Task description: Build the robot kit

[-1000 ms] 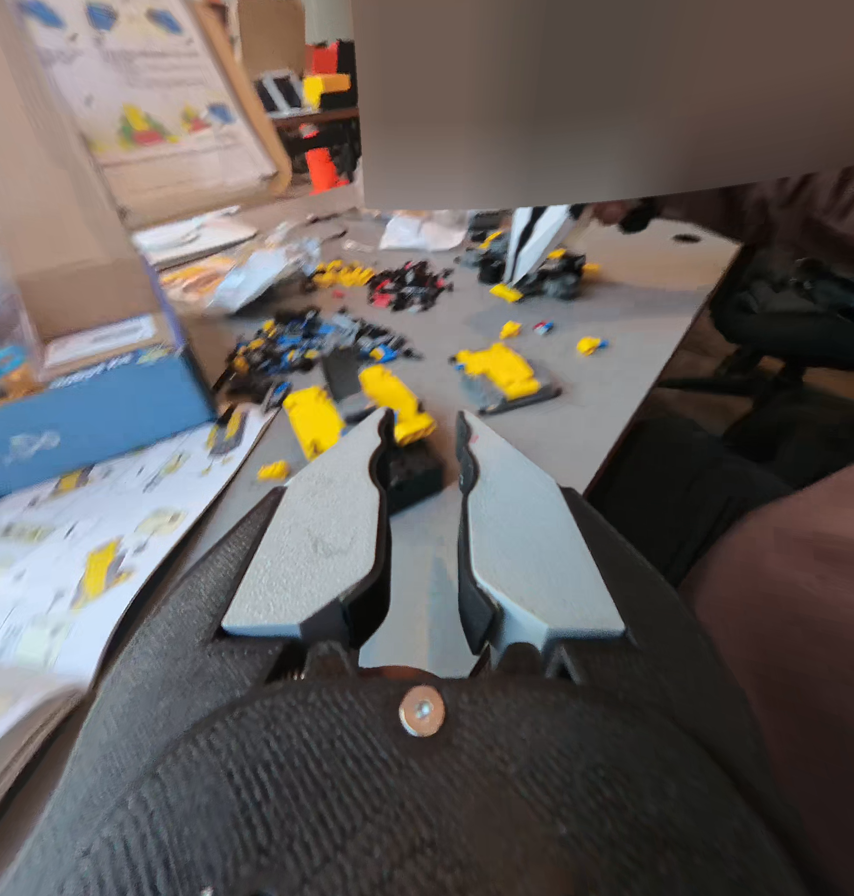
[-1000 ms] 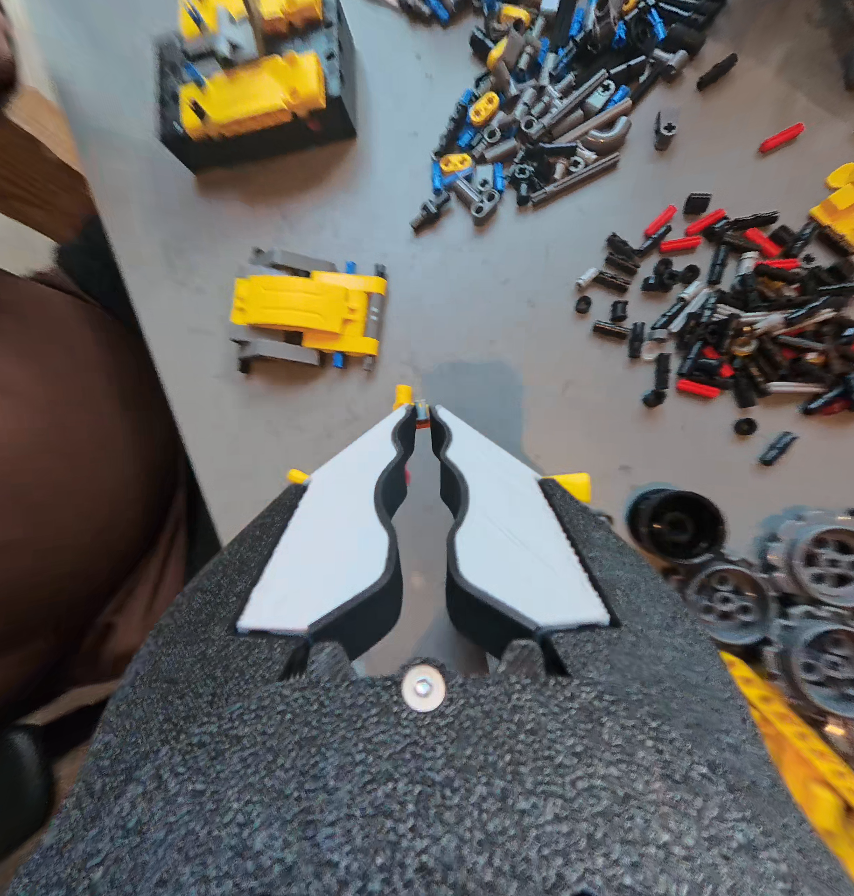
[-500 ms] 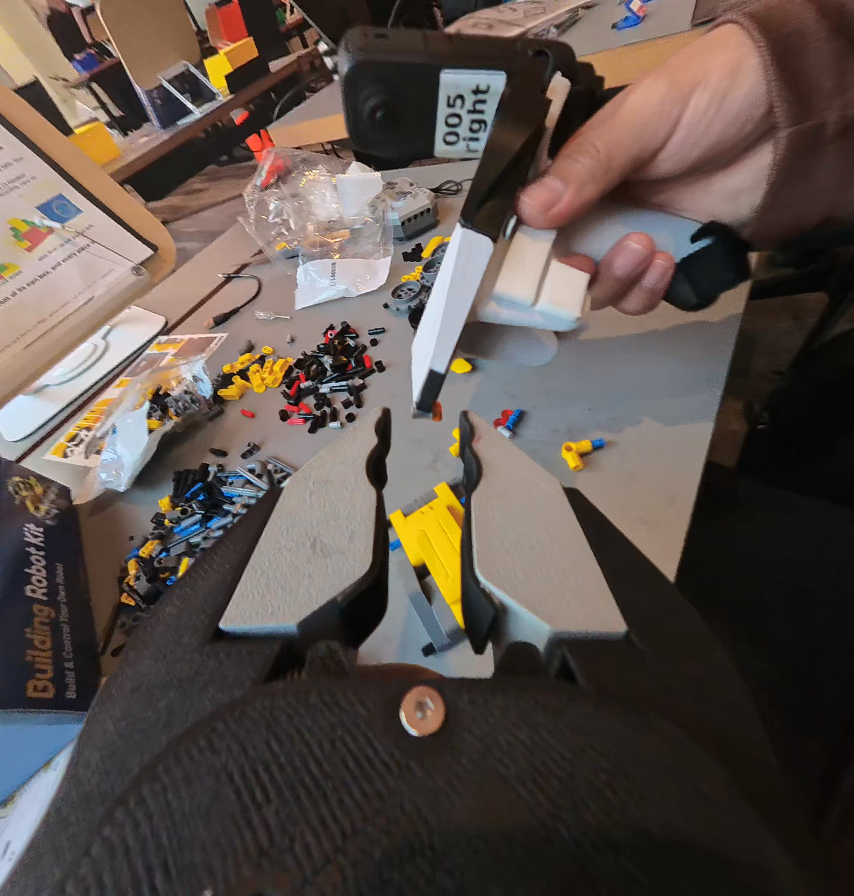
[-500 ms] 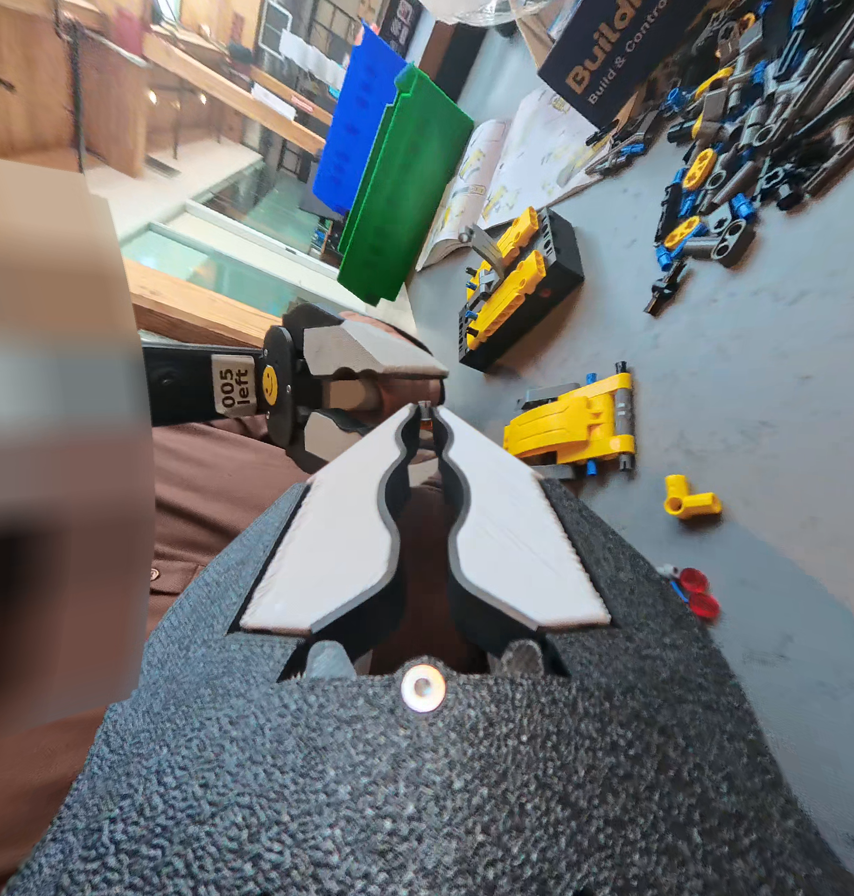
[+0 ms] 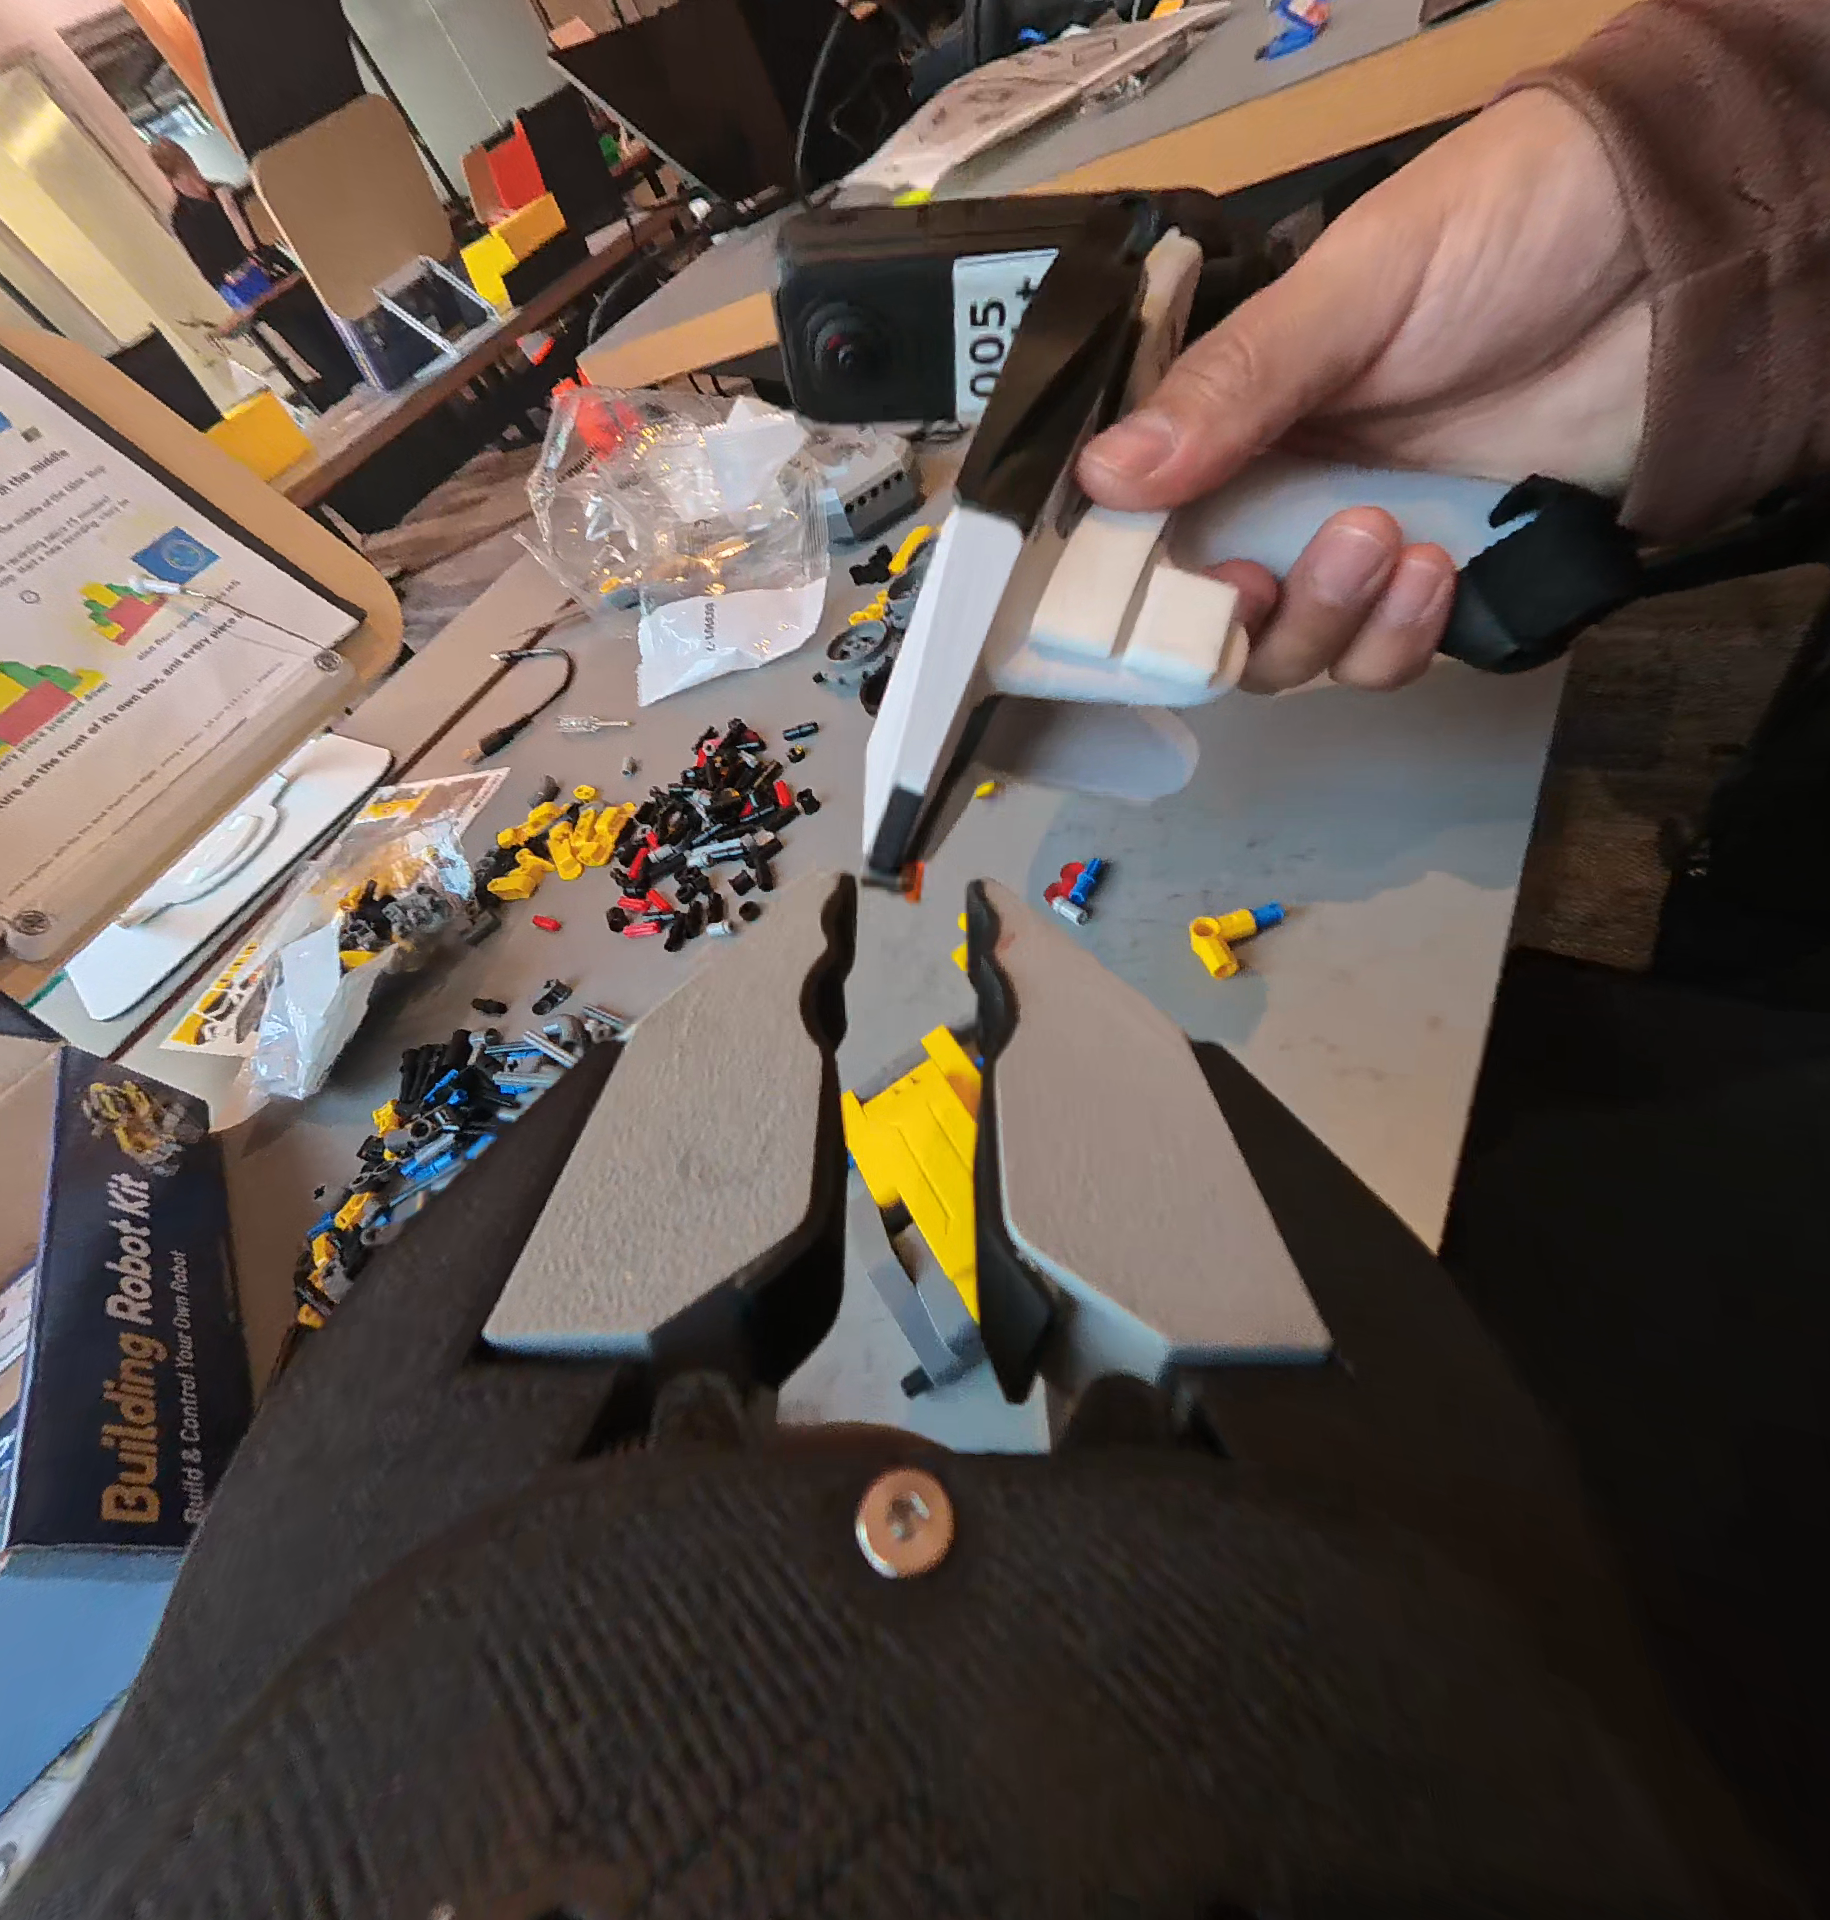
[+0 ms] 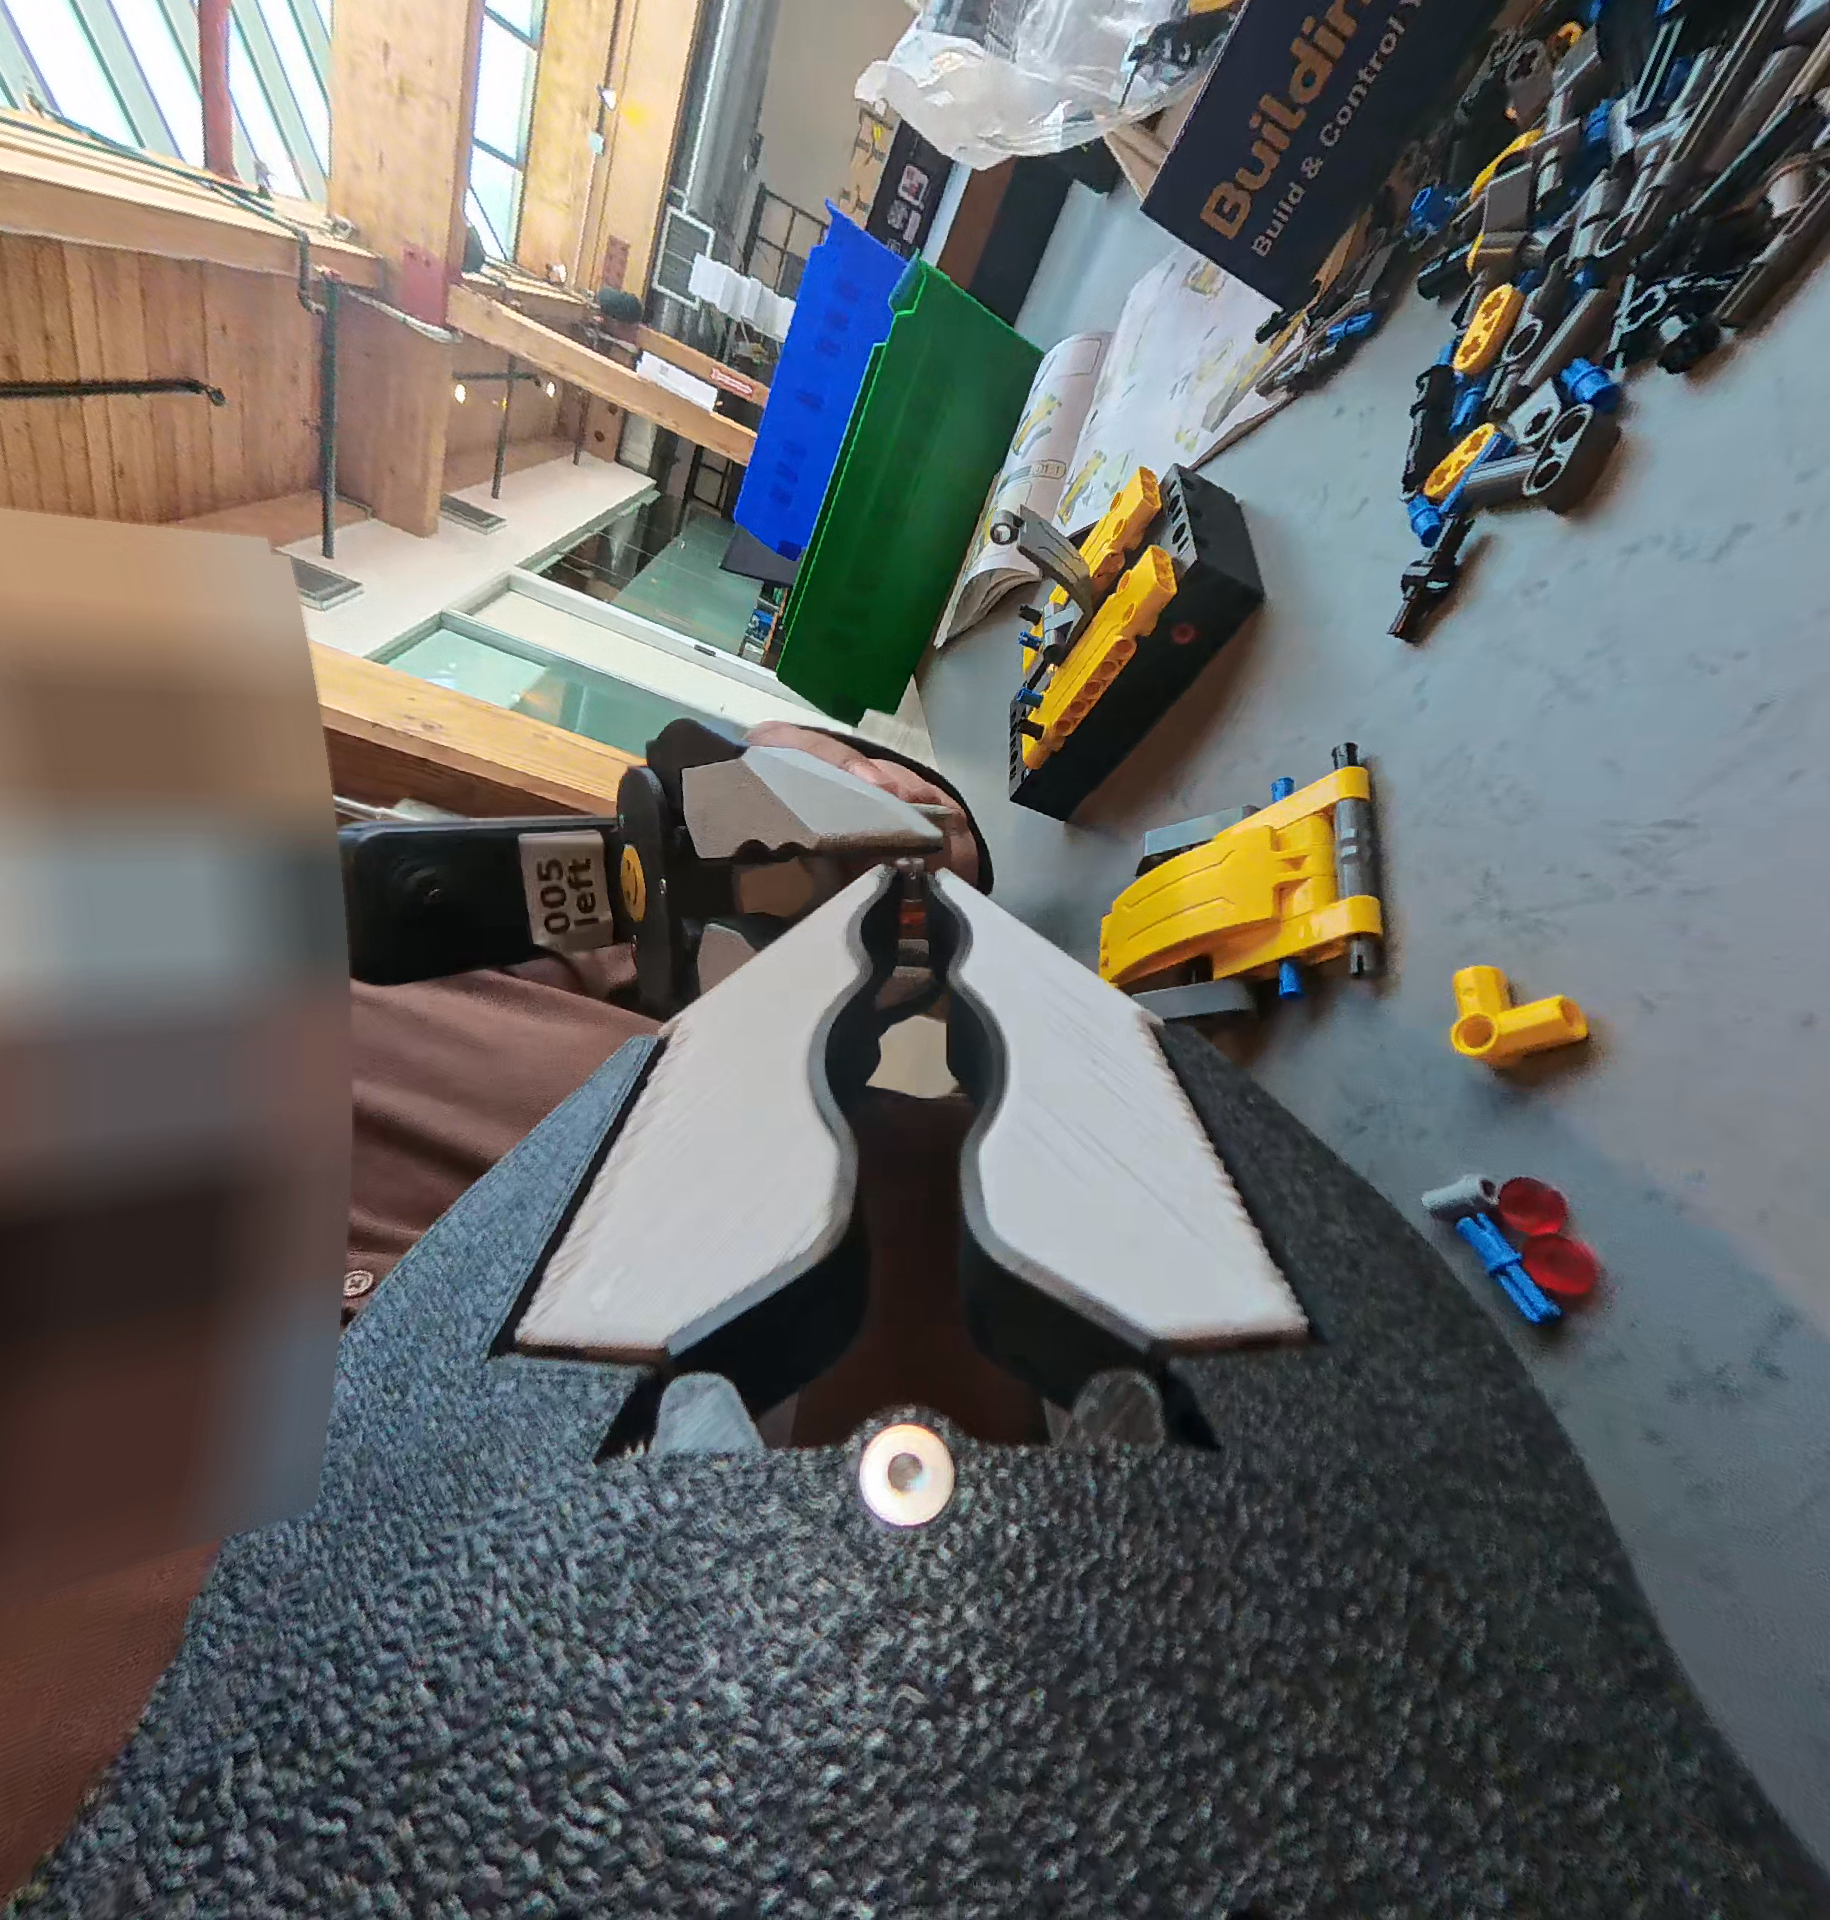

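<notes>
My left gripper (image 5: pixel 906 902) is open and empty, held above the grey table (image 5: pixel 1358 831). A yellow and grey brick assembly (image 5: pixel 916 1143) lies on the table below its fingers. My right gripper (image 6: pixel 909 891) is shut on a small red-orange piece (image 6: pixel 909 914). In the left wrist view a hand holds the right gripper (image 5: pixel 890 868) from the upper right. Its tip, with the piece (image 5: pixel 911 881), sits just ahead of the gap between my left fingertips. The right wrist view shows the left gripper (image 6: pixel 869 847) facing it, tip to tip, and the yellow assembly (image 6: pixel 1254 894) to the right.
Piles of small black and red parts (image 5: pixel 703 831), yellow parts (image 5: pixel 568 831) and blue-black parts (image 5: pixel 443 1101) lie left. A kit box (image 5: pixel 132 1299), plastic bag (image 5: pixel 672 509), black block with yellow beams (image 6: pixel 1129 644), yellow elbow (image 6: pixel 1513 1023) and red discs (image 6: pixel 1545 1236) are nearby. The table edge (image 5: pixel 1482 1039) is right. Both grippers' tips are close together, under 4 cm apart.
Over the second both grippers rose from the table and turned to face each other, the right one still shut on the small piece. In the last half second they barely moved.
</notes>
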